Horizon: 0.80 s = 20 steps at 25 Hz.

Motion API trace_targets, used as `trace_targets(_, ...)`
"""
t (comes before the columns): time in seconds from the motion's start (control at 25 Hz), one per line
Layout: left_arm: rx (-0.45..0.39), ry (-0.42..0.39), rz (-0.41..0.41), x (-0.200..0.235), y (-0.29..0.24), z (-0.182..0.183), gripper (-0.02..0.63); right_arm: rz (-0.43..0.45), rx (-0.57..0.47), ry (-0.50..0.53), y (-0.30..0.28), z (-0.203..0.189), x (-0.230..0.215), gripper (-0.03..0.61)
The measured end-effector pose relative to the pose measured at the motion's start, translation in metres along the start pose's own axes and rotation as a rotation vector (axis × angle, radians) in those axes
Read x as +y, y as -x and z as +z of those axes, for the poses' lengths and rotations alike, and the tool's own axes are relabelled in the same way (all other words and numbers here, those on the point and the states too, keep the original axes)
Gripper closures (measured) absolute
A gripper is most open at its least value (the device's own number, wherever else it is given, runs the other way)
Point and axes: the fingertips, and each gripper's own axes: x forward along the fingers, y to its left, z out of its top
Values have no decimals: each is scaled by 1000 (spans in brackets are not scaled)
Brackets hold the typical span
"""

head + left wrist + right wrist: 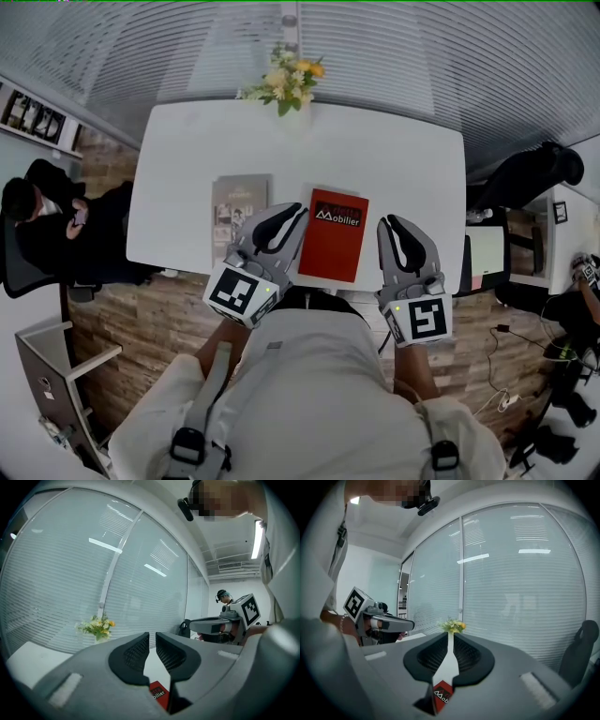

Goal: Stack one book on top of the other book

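Two books lie side by side on the white table (pixel 187 159): a grey-beige book (pixel 239 208) at left and a red book (pixel 335 234) with white print at right. My left gripper (pixel 298 214) hovers over the near edge between the two books, its tips by the red book's left edge. My right gripper (pixel 387 225) hangs just right of the red book. In the left gripper view the left gripper (pixel 152 640) shows a narrow gap with nothing in it, and the red book (pixel 158 694) lies below. The right gripper (pixel 450 638) likewise stands slightly apart and empty over the red book (pixel 441 693).
A vase of yellow and white flowers (pixel 286 82) stands at the table's far edge, before a window wall with blinds. A seated person (pixel 42 220) is at the left. A dark chair (pixel 534 178) and a small white side table (pixel 487 255) stand at the right.
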Motion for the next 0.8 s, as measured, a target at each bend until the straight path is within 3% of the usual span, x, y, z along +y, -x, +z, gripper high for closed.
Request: trace_targets(0.8, 184, 131, 8, 15, -11, -93, 502, -7, 192, -71, -9, -94, -5, 482)
